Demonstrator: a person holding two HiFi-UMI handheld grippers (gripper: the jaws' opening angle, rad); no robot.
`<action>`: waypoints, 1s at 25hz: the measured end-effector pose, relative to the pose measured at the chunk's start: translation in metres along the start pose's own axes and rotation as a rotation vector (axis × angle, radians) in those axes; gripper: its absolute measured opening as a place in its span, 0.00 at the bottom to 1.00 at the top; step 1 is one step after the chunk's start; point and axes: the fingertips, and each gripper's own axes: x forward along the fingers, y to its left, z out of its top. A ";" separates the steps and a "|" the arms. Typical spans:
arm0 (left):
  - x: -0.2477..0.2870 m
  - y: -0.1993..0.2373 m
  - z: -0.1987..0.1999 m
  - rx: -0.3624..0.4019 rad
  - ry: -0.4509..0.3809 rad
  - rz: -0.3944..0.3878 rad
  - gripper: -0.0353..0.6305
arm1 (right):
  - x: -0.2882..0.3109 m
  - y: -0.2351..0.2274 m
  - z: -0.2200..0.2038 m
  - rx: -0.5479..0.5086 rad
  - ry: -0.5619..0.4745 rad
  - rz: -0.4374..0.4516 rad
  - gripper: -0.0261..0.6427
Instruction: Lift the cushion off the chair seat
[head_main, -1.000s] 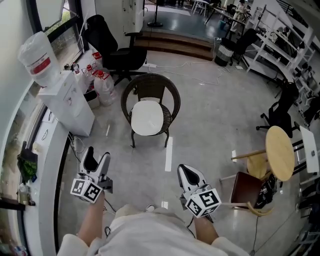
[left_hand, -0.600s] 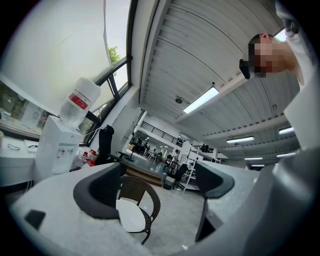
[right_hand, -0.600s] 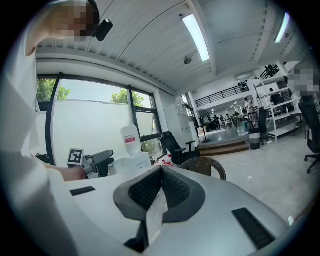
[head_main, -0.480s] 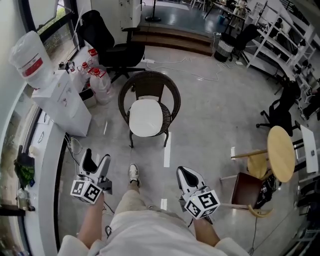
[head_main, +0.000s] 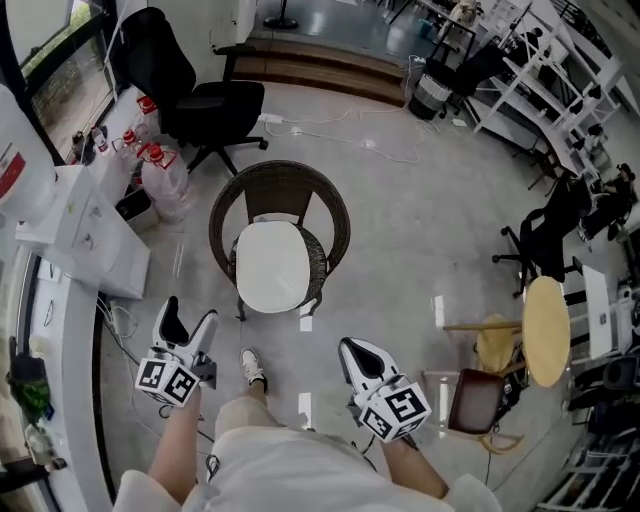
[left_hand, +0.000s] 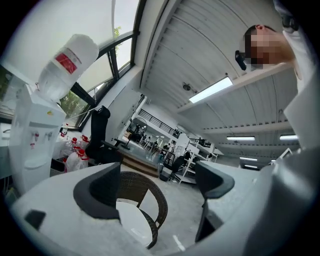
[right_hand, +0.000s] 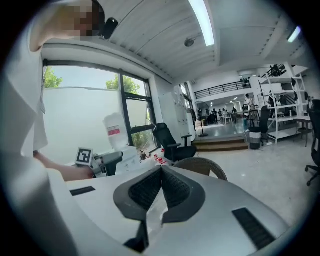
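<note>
My left gripper (head_main: 188, 318) is wide open with nothing between its jaws, which have just been opening. My right gripper (head_main: 357, 352) has its jaws pressed together, empty. The white cushion (head_main: 272, 265) lies flat on the seat of the wicker chair (head_main: 283, 176), ahead of both grippers and apart from them. A black office chair (head_main: 200, 95) stands beyond it.

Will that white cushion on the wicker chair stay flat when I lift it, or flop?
Probably light: the cushion looks thin and lies flat. Likely to sag from a one-edge pinch, so grip both sides. No ties to the chair are visible, so it should lift free.
</note>
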 end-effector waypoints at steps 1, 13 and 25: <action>0.015 0.011 -0.001 -0.014 0.012 -0.002 0.74 | 0.018 -0.005 0.014 -0.001 -0.016 -0.003 0.04; 0.151 0.044 -0.031 -0.081 0.169 -0.149 0.74 | 0.106 -0.057 0.050 0.048 0.024 -0.118 0.04; 0.238 0.025 -0.052 -0.038 0.221 -0.179 0.74 | 0.140 -0.114 0.074 0.039 0.027 -0.073 0.04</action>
